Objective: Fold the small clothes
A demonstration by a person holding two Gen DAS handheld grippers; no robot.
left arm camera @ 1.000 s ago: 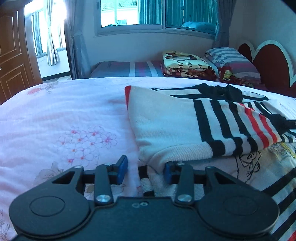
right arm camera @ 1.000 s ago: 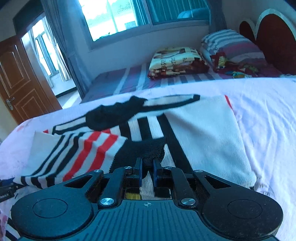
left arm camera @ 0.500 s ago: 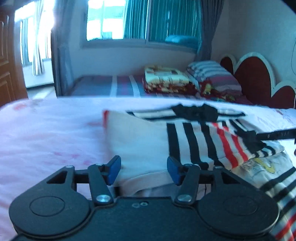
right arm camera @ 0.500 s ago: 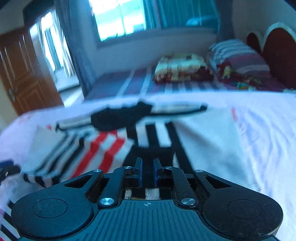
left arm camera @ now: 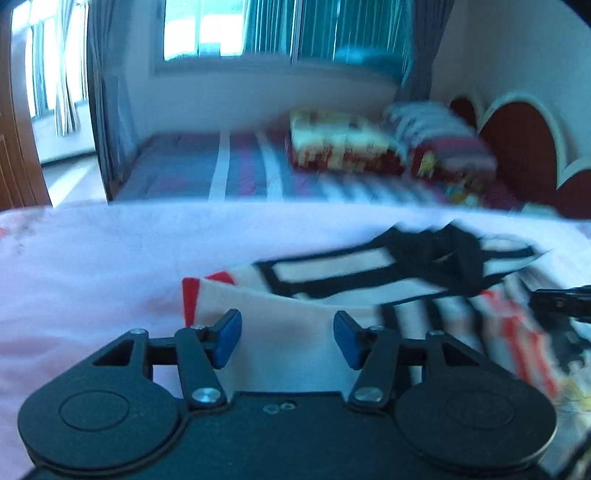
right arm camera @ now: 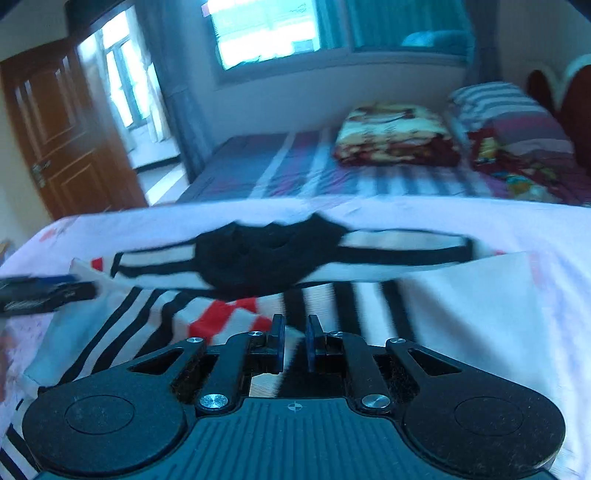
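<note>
A white sweater (left arm camera: 332, 267) with black and red stripes lies on the pink sheet (left arm camera: 92, 277); its black collar (right arm camera: 258, 258) is at the far side. My left gripper (left arm camera: 286, 332) stands open over the sweater's plain white part, near its red-edged far corner, with the pads off the cloth. My right gripper (right arm camera: 294, 332) is shut on a fold of the sweater (right arm camera: 461, 314) by the striped part. Each gripper's tip shows in the other's view: the left gripper (right arm camera: 44, 293) and the right gripper (left arm camera: 561, 299). Both views are blurred.
Beyond the pink bed stands a second bed (right arm camera: 277, 173) with a striped cover, a folded patterned blanket (right arm camera: 395, 136) and pillows (right arm camera: 498, 107). A red headboard (left arm camera: 517, 147) is at the right, a wooden door (right arm camera: 62, 122) at the left, and a window (left arm camera: 258, 29) behind.
Both grippers have advanced over the sweater toward its collar end. The left jaws have spread wider. The right stays pinched on the cloth.
</note>
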